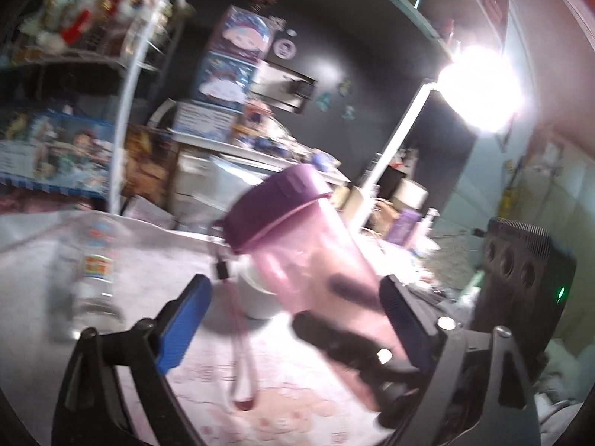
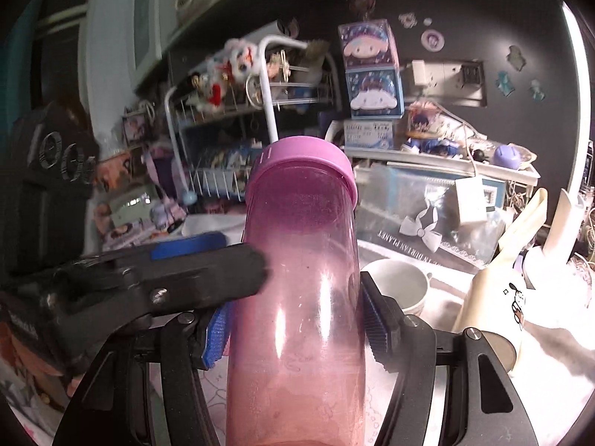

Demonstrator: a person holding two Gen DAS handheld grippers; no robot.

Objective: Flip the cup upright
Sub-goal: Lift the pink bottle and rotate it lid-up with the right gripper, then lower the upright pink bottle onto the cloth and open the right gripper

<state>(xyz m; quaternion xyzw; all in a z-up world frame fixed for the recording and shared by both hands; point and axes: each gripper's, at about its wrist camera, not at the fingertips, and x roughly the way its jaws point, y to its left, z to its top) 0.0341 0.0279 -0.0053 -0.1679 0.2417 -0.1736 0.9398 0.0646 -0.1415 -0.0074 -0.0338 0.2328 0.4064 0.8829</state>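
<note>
Now translucent pink plastic cup with purple lid [image 2: 297, 278] held above table, clamped mid-body by right gripper [image 2: 293, 325]. Left gripper [image 1: 293, 316] spread wide, one finger touching. Light, stiff, smooth; squeeze mid-wall.

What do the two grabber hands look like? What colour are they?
Both are black plastic with two flat fingers each. The left gripper has bright blue ribbed pads on the insides of its fingers, and small silver screws in its frame. The right gripper looks the same: black arms with cut-out slots, silver screws, and blue bumpy pads. No cables or sleeves show.
</note>
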